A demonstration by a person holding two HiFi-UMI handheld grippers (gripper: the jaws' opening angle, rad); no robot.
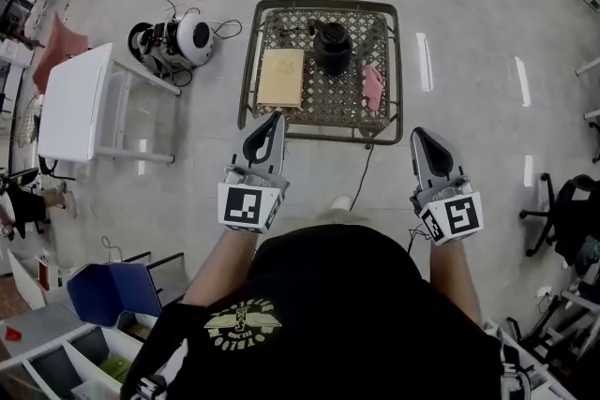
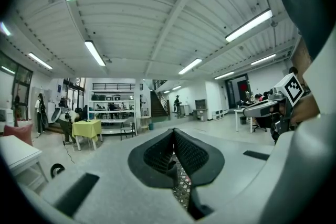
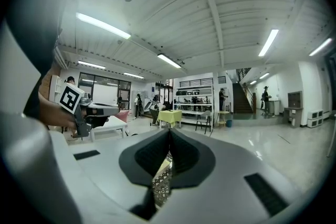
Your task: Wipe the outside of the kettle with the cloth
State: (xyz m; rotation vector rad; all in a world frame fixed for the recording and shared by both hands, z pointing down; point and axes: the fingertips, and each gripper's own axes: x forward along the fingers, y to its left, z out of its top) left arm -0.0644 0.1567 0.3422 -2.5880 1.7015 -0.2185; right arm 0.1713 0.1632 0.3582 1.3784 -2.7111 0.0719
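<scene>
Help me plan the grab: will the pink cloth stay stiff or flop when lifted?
The pink cloth lies crumpled, so it will probably flop and bunch. It looks thin, so likely light. The open-weave table might catch it if pushed.

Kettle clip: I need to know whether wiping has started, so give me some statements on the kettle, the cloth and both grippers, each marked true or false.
1. The kettle stands on the low table. True.
2. The pink cloth is draped over the kettle. False: it lies on the table beside the kettle, on the right in the head view.
3. The right gripper holds the cloth. False: its jaws are shut on nothing, away from the cloth.
4. The left gripper has its jaws together and is empty. True.
5. A tan board lies on the table on the kettle's other side from the cloth. True.
</scene>
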